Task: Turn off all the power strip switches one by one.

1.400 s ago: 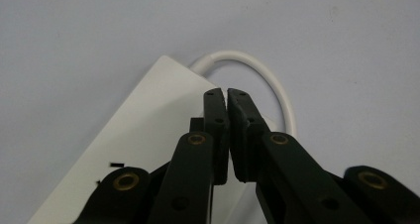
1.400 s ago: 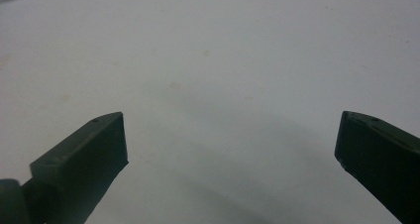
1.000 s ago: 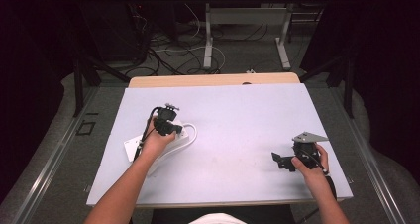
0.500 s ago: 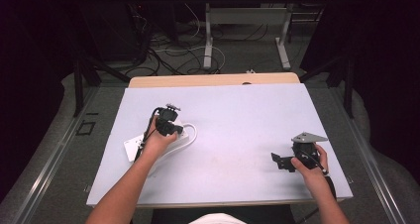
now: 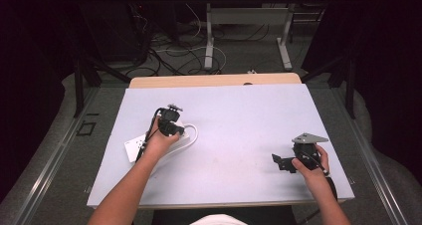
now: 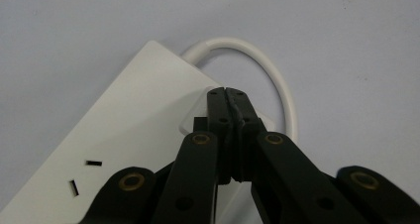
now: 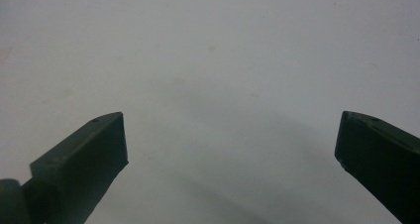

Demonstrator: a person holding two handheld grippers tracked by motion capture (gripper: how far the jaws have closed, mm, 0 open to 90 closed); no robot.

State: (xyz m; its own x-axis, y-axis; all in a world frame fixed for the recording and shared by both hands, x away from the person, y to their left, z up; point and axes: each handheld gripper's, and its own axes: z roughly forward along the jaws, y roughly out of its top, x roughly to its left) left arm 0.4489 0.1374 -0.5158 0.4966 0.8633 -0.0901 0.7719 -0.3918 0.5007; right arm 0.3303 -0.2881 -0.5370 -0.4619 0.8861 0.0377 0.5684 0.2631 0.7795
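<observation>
While the left claw (image 6: 229, 92) sits closed directly over the white power strip (image 6: 124, 135), the right claw (image 7: 230, 149) gapes well apart from it, above bare desk (image 5: 239, 115).

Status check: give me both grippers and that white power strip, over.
Left gripper jaws shut, tips over the power strip near its looped white cord. Right gripper jaws wide open over bare table, holding nothing. Nothing in the way.
</observation>
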